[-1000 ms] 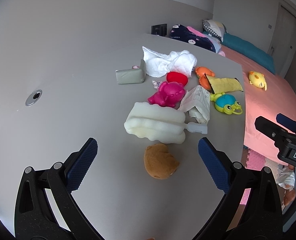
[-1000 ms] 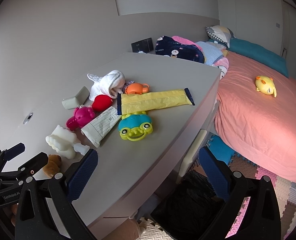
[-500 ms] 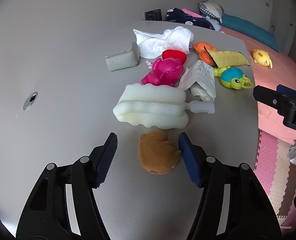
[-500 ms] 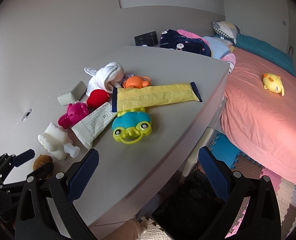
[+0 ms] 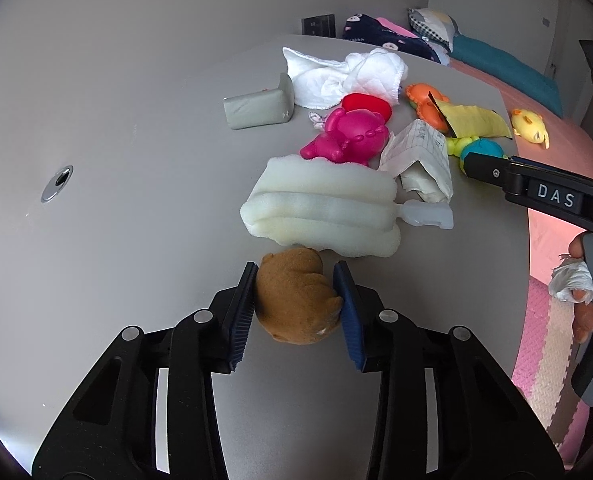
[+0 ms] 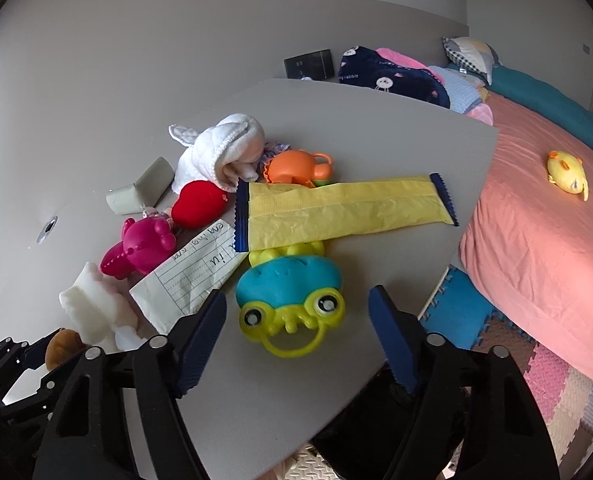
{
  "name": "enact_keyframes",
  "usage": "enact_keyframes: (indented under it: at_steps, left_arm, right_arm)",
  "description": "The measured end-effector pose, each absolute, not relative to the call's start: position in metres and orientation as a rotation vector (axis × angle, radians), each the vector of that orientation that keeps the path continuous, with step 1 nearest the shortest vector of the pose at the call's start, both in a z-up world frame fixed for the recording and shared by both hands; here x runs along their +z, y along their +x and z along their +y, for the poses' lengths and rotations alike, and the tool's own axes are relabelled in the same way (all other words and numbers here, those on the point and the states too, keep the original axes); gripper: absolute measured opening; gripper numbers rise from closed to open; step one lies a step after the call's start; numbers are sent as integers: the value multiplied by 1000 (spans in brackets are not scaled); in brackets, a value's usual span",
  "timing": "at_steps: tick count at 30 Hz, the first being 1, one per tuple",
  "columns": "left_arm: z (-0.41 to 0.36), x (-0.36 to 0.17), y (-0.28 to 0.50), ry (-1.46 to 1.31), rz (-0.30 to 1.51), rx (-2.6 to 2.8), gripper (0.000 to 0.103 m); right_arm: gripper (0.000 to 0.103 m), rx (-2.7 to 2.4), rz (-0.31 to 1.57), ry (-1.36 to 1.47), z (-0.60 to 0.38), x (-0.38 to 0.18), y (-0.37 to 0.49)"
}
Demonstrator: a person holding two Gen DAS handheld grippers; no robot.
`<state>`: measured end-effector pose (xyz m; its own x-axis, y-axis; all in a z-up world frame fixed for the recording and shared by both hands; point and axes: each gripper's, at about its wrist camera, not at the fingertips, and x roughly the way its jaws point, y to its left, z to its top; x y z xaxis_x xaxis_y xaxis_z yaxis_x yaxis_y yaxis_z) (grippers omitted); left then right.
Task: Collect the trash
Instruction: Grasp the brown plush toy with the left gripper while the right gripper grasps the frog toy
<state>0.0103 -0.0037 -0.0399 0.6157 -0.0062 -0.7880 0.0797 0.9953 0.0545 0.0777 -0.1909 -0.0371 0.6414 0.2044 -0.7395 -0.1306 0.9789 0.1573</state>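
My left gripper (image 5: pixel 296 300) pinches a brown plush (image 5: pixel 294 300) low on the grey table (image 5: pixel 136 140), one blue pad pressed to each side of it. Just beyond the plush, touching its far edge, lies a white foam piece (image 5: pixel 320 212) with a small clear plastic tab (image 5: pixel 428 214) at its right end. Behind the foam sits a pink toy (image 5: pixel 350 136), with a red toy (image 5: pixel 366 104) just behind that. To the right of the pink toy lies a folded lined paper (image 5: pixel 420 156). A white cloth (image 5: pixel 344 74) is bunched at the far side of the pile, and a grey block (image 5: pixel 258 108) stands to its left.

My right gripper (image 6: pixel 296 340) is spread wide above the table's near edge, holding nothing. Between its pads, a little ahead, lies a blue and green frog toy (image 6: pixel 290 292), face toward me, ring handle nearest. A long yellow wrapper (image 6: pixel 344 210) with dark blue ends lies flat across the frog toy's far end and over part of an orange toy (image 6: pixel 296 166). The paper's corner reaches under the wrapper's left end.

Right of the table is a bed with a pink cover (image 6: pixel 536 220), and a yellow duck (image 6: pixel 566 172) lies on it. Coloured foam mats (image 6: pixel 536 372) cover the floor below
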Motion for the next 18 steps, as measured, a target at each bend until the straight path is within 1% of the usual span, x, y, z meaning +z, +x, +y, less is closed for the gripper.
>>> enact_keyframes:
  at_steps: [1, 2, 9, 18]
  left_arm:
    - [-3, -40, 10, 87, 906, -45, 38]
    - [-3, -40, 10, 87, 906, -45, 38]
    - [-6, -36, 6, 108, 895, -36, 38]
    - [-9, -16, -3, 91, 832, -62, 38]
  right_arm:
    - [63, 195, 863, 91, -189, -39, 80]
    - [58, 193, 858, 83, -188, -40, 81]
    - [57, 224, 857, 108, -189, -35, 79]
    - [57, 239, 784, 114, -190, -2, 57]
